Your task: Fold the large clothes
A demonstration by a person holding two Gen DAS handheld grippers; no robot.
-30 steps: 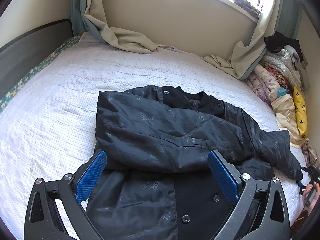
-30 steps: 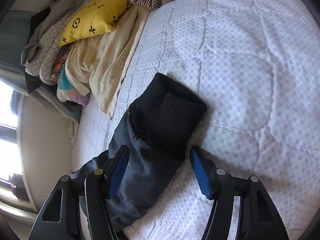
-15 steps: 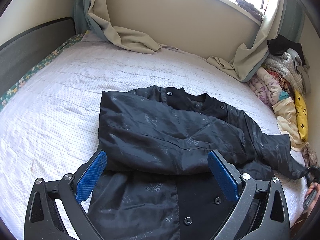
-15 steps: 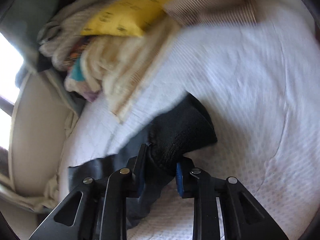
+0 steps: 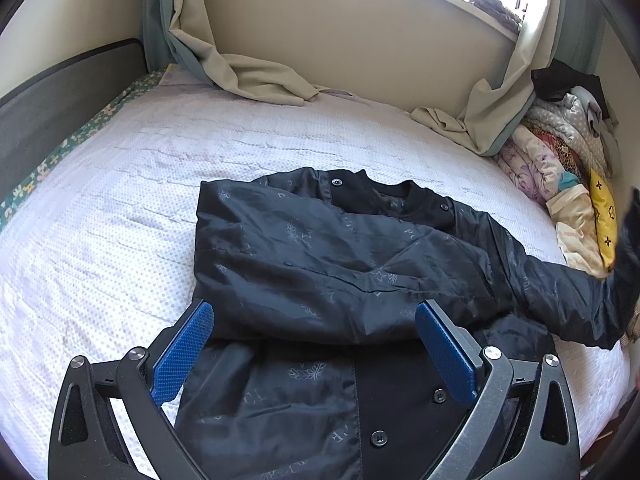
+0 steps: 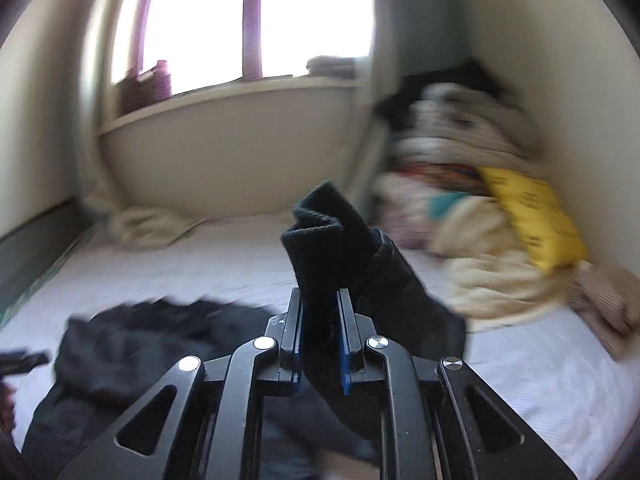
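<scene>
Right hand-held gripper (image 6: pixel 320 336) is clamping the black ribbed knit cuff (image 6: pixel 328 232).
Left hand-held gripper (image 5: pixel 314 354) is hovering open, the black glossy patterned jacket (image 5: pixel 320 264) lying beneath it.

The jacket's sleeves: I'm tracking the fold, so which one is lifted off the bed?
The right-hand sleeve, its knit cuff pinched in the right gripper. The other sleeve already lies folded across the chest.

We've got a white dotted bed (image 5: pixel 120 216) with a black jacket (image 5: pixel 328 264) on it, clothes pile (image 5: pixel 560 176) beside.
</scene>
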